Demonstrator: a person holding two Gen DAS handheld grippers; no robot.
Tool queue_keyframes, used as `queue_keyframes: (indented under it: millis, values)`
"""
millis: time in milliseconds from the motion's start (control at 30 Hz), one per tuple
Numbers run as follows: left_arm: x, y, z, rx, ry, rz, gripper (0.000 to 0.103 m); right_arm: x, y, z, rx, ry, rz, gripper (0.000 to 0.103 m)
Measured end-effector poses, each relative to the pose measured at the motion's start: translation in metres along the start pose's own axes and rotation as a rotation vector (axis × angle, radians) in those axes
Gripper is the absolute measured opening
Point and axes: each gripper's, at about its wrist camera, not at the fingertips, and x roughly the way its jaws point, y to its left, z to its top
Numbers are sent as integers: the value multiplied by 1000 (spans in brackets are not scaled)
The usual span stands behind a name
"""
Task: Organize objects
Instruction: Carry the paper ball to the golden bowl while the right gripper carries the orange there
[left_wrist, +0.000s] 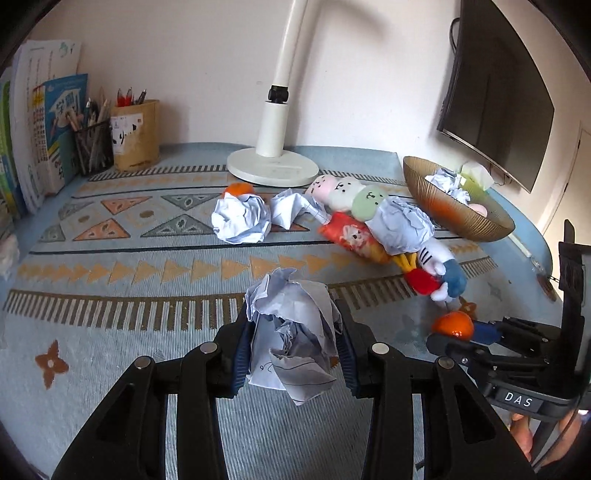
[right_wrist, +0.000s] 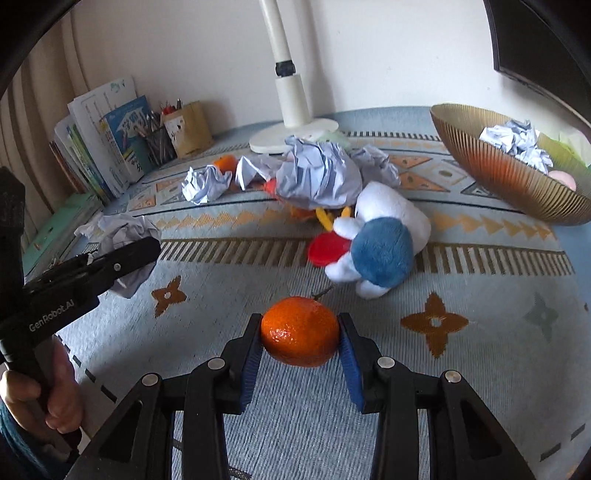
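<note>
Both hands are busy with a carry step, I think: the left gripper (left_wrist: 291, 347) is clamped on a crumpled paper ball (left_wrist: 291, 332), and the right gripper (right_wrist: 301, 343) is clamped on a mandarin (right_wrist: 300, 330), both held above the patterned cloth (left_wrist: 110, 332) at the near side of the table. The golden bowl (right_wrist: 498, 177) stands far to the right and already has crumpled paper inside, so the next move probably calls for bringing each thing to its place and opening the jaws only when it is over the rim. Which thing belongs in the bowl I cannot say for sure. In the middle remain more paper balls, a second mandarin (left_wrist: 238, 189) half hidden behind paper, and plush toys (left_wrist: 351, 195) partly covered by one paper ball. The inside of the bowl is only partly visible.
</note>
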Motion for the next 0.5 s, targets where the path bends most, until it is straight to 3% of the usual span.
queue_keyframes:
  millis: [267,500]
  values:
    - [-3,5,0,-20,-7,-31,38,-3,-9,-2,51,-5,60,43]
    - [-3,3,0,2,-9,-30,38,-5,0,-2,52,-21,39,40]
